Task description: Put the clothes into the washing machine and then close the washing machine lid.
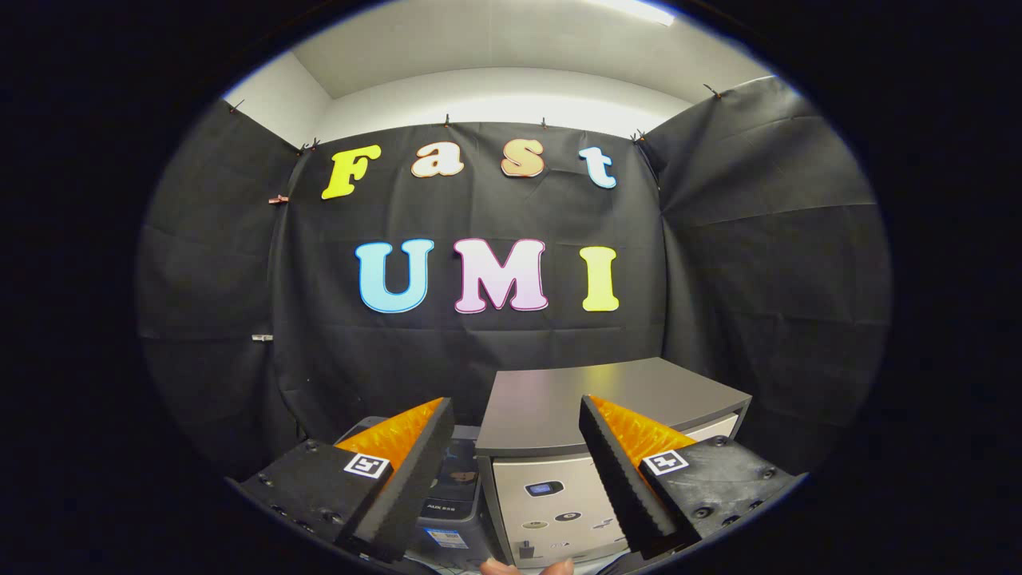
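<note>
Gripper view: gripper [515,415] spread empty above washing machine [607,399]

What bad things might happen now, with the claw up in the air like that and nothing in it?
1. The gripper is open and holds nothing, with no clothes between its fingers, so the washing may get skipped or grabbed badly.
2. The grey box with a flat top sits just ahead of the fingers; swinging down quickly might knock into it.
3. A fingertip pokes in below the fingers, so closing them carelessly might pinch it.
</note>
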The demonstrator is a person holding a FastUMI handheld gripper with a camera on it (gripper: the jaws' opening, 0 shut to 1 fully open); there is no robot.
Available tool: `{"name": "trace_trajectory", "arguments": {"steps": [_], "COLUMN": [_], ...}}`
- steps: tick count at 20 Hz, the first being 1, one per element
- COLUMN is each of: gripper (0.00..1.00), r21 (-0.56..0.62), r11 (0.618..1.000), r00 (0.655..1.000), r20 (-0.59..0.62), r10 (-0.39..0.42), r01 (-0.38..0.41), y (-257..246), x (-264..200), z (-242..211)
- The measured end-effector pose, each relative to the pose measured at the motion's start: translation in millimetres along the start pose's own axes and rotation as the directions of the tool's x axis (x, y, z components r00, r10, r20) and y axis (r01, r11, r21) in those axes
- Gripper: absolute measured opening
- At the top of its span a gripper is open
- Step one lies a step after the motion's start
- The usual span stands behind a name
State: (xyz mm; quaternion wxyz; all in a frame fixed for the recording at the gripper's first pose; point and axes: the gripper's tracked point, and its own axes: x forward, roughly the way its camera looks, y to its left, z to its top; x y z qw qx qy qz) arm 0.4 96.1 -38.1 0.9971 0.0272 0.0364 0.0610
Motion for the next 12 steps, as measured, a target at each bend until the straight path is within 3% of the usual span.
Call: {"name": "trace_trajectory", "arguments": {"steps": [12], "gripper": [0.99], "r21": [-0.007], "r11": [1.0], "r00": [1.0], "r20": [0.001], "r10": [0.012], "r01": [-0.012], "y": [7.1], "x": [-2.5], "z": [0.0]}}
